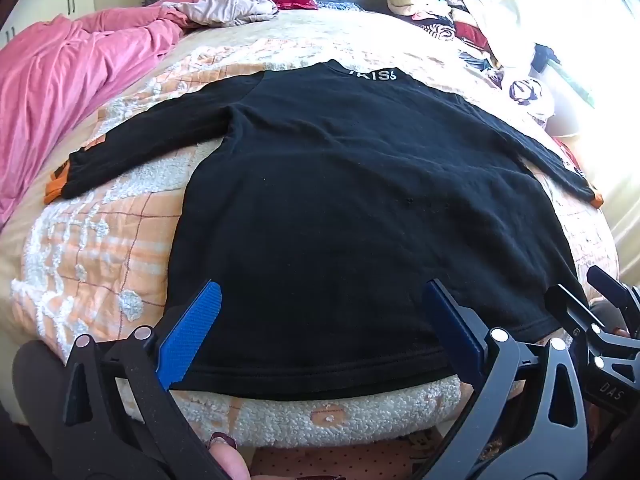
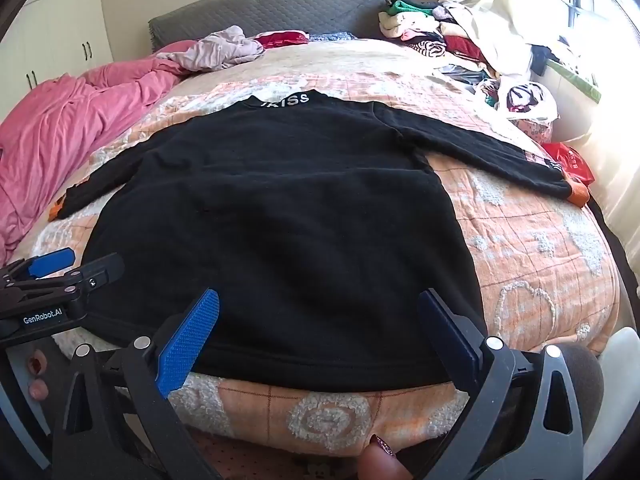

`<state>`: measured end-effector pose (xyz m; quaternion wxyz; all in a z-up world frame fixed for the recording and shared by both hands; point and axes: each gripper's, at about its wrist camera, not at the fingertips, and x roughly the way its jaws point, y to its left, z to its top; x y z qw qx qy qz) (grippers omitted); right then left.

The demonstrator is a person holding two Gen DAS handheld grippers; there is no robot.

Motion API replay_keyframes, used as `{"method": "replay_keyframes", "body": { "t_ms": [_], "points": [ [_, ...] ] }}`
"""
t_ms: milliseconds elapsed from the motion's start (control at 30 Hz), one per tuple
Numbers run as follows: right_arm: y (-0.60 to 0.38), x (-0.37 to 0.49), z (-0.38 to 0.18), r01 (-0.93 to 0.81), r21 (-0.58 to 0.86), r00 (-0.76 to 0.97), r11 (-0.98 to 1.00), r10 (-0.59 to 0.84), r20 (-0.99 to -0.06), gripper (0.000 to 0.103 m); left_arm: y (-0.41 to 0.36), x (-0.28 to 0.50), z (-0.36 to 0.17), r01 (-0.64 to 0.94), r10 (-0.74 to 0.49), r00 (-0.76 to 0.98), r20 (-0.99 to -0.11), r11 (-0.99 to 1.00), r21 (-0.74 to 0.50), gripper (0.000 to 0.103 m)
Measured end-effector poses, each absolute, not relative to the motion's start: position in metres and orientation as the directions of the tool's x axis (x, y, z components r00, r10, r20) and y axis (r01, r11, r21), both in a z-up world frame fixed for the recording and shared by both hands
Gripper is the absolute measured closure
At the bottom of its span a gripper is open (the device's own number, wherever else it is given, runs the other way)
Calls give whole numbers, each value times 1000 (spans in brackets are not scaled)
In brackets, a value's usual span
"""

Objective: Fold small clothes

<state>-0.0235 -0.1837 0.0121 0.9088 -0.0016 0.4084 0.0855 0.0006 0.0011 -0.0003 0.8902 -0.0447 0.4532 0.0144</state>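
Black sweater (image 1: 340, 208) lies flat on the bed (image 1: 100, 240); left gripper (image 1: 320, 332) and right gripper (image 2: 316, 336) both spread wide at its 6 o'clock hem, gripping nothing.

Bare quilt (image 2: 540, 248) beside black sweater (image 2: 280, 216) on both sides. Pink blanket (image 1: 60, 92) blocks left edge; clothes pile (image 2: 460, 44) blocks far right corner.

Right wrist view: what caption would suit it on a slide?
Black long-sleeved top spread flat on a quilted bed, the open right gripper poised at its hem, the left gripper alongside.
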Motion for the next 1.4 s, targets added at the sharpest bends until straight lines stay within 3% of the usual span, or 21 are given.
{"method": "replay_keyframes", "body": {
  "t_ms": [1400],
  "points": [
    [-184, -32, 17, -158, 88, 651, 984, 171, -740, 4, 5, -4, 6, -71, -17, 607, -794, 995, -76, 9]
  ]
}}
